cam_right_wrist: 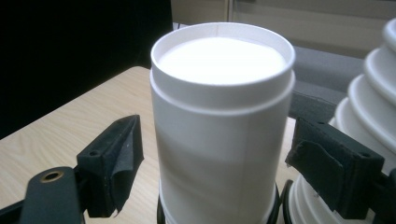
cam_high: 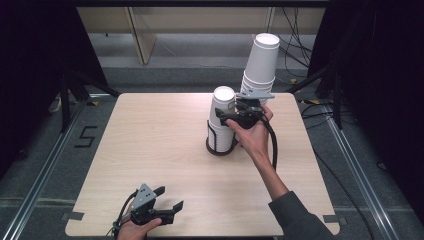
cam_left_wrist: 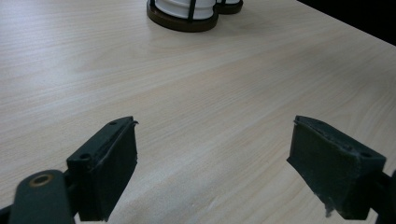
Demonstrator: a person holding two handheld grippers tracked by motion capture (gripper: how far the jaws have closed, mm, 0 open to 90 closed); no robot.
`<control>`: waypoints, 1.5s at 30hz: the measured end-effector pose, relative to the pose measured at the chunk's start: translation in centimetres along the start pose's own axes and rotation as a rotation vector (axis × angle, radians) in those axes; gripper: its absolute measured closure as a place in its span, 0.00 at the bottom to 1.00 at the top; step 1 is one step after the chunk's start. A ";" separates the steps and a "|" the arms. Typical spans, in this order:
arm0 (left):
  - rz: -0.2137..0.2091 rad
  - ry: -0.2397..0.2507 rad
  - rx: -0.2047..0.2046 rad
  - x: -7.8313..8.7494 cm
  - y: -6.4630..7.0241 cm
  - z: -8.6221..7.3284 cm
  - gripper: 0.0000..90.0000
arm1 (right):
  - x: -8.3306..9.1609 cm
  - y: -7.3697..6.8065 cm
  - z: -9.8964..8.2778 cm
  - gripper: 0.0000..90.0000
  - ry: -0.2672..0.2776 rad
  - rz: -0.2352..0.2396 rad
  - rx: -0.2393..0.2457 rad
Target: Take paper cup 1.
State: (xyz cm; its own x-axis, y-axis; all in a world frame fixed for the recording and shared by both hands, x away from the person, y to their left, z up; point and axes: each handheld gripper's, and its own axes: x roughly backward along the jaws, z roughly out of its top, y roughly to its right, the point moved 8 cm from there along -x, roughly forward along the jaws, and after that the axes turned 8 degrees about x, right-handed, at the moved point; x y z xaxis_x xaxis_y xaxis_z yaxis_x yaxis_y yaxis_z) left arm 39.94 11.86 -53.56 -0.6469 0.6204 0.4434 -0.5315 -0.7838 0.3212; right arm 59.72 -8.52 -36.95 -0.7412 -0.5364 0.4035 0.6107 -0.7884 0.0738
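Two stacks of upside-down white paper cups stand in dark holders at the table's middle back. The shorter stack (cam_high: 222, 107) is nearer; the taller stack (cam_high: 260, 62) leans behind it to the right. My right gripper (cam_high: 227, 116) is open, its jaws on either side of the shorter stack's top cup (cam_right_wrist: 222, 116) with a small gap on each side. In the right gripper view the gripper (cam_right_wrist: 215, 158) frames that cup, and the taller stack (cam_right_wrist: 373, 98) is at the right edge. My left gripper (cam_high: 169, 198) rests open near the front edge, holding nothing.
The light wooden table (cam_high: 150, 140) has bare room on its left and front. From the left gripper (cam_left_wrist: 212, 158), the round dark holder base (cam_left_wrist: 183, 18) lies far ahead. Black stands and cables sit on the floor around the table.
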 end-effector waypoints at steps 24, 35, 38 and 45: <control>-0.004 -0.013 -0.007 0.0 0.2 -0.2 0.16 | -2.1 0.0 1.3 0.22 -0.032 -0.082 -0.050; -0.001 -0.021 -0.012 0.0 0.3 -0.3 0.16 | 1.8 -0.4 7.2 0.22 0.085 -0.075 -0.026; 0.000 -0.020 -0.016 0.0 0.2 -0.2 0.16 | 3.2 -0.5 8.7 0.22 0.111 -0.073 -0.021; 0.004 -0.006 -0.008 0.0 0.2 0.0 0.16 | 6.7 -1.5 10.1 0.22 0.156 -0.021 0.021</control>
State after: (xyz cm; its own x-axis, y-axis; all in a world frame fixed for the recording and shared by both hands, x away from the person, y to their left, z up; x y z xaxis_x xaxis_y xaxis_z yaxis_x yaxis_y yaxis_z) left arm 39.79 11.71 -53.53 -0.6454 0.6172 0.4500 -0.5332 -0.7859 0.3132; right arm 56.66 -7.95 -25.14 -0.7869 -0.5619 0.2553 0.5996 -0.7940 0.1006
